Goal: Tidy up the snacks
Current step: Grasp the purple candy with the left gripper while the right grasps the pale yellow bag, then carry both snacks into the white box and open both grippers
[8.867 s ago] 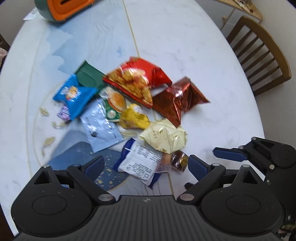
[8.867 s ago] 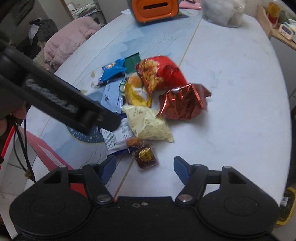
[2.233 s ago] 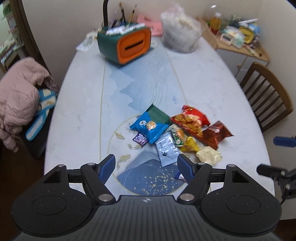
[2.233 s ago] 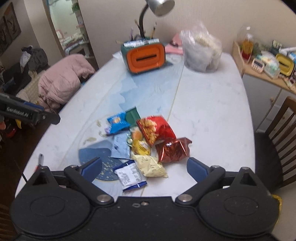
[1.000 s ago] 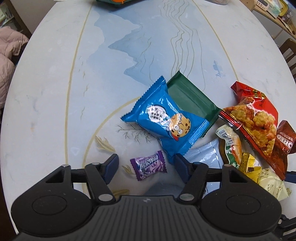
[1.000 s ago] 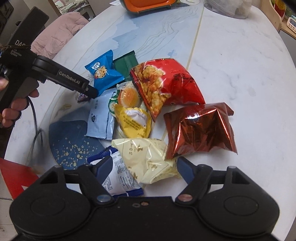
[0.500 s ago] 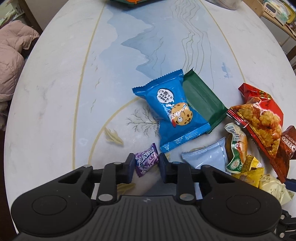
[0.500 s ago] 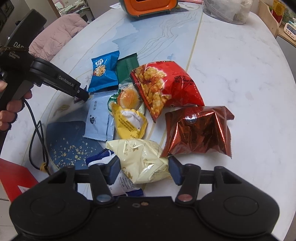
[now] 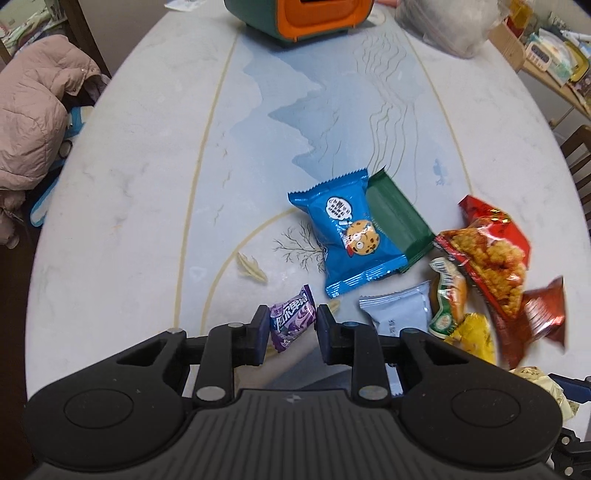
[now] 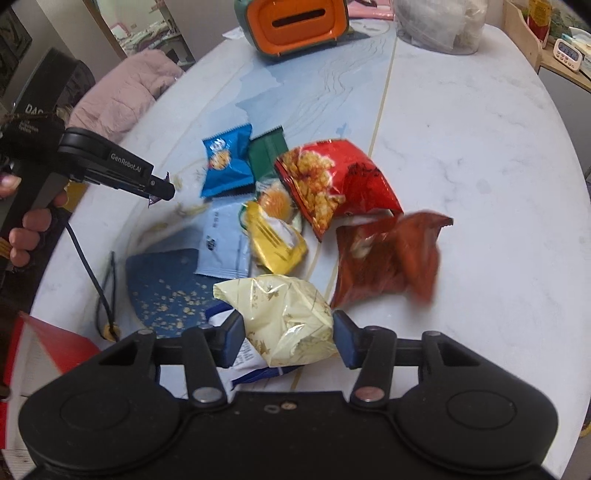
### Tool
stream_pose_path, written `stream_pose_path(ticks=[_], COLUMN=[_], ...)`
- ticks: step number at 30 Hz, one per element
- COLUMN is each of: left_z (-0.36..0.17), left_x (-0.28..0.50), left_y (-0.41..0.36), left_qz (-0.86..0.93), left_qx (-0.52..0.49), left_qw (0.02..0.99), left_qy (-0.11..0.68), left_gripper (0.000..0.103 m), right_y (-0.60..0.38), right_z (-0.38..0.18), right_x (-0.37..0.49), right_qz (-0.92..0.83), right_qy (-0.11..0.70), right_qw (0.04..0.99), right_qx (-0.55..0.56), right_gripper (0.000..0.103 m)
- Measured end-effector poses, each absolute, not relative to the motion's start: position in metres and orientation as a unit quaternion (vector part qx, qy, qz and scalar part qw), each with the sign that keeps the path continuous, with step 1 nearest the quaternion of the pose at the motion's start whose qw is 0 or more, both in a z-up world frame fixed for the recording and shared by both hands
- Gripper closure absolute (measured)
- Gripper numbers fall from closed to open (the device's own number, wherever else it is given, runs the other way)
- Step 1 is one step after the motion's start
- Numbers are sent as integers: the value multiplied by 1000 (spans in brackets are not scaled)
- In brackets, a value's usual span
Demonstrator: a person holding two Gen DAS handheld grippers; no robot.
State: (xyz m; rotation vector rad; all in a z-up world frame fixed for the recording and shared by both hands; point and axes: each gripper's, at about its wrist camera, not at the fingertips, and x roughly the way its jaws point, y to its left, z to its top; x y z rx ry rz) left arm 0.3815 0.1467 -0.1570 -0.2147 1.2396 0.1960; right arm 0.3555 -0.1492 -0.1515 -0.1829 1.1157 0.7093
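My left gripper (image 9: 290, 325) is shut on a small purple candy (image 9: 291, 314), held a little above the white table (image 9: 147, 184); the right wrist view shows it too (image 10: 162, 192), in a person's hand. My right gripper (image 10: 288, 332) is closing, its pads pressing both sides of a pale yellow packet (image 10: 284, 306). The snack pile lies beyond: a blue cookie packet (image 9: 351, 229), a green packet (image 9: 397, 218), a red chips bag (image 10: 332, 177), a blurred dark red bag (image 10: 388, 254), a yellow packet (image 10: 277, 236) and a pale blue packet (image 10: 221, 240).
A white and blue packet (image 10: 251, 363) lies under the right gripper. An orange and green box (image 10: 295, 22) and a clear bag (image 10: 439, 26) stand at the table's far end. A pink jacket (image 9: 29, 110) lies off the left edge, a wooden chair (image 9: 580, 155) stands on the right.
Both grippers have closed from wide apart, the left on the purple candy and the right on the pale yellow packet. Both have risen. The dark red bag is now blurred.
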Motion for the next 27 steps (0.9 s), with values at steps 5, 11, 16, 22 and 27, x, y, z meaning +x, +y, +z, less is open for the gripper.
stream_pose_path(ticks=[5, 11, 16, 22, 27], left_z=[-128, -91, -60, -17, 19], left_x=[363, 334, 304, 262, 224], left_y=[145, 140, 132, 125, 119], left_qz=[87, 75, 58, 44, 29], left_qx=[-100, -99, -96, -93, -88], left_qw=[816, 830, 843, 863, 877], left_qy=[563, 544, 526, 495, 471], left_gripper=[77, 77, 77, 77, 77], right_y=[-155, -161, -165, -171, -178], right_z=[-128, -98, -73, -43, -21], right_x=[340, 314, 288, 256, 228], right_qz=[334, 342, 346, 347, 354], right_qy=[500, 481, 466, 441, 424], right_qw=[795, 804, 812, 825, 832], right_qx=[-78, -71, -68, -60, -51], right_gripper=[53, 53, 53, 53, 53])
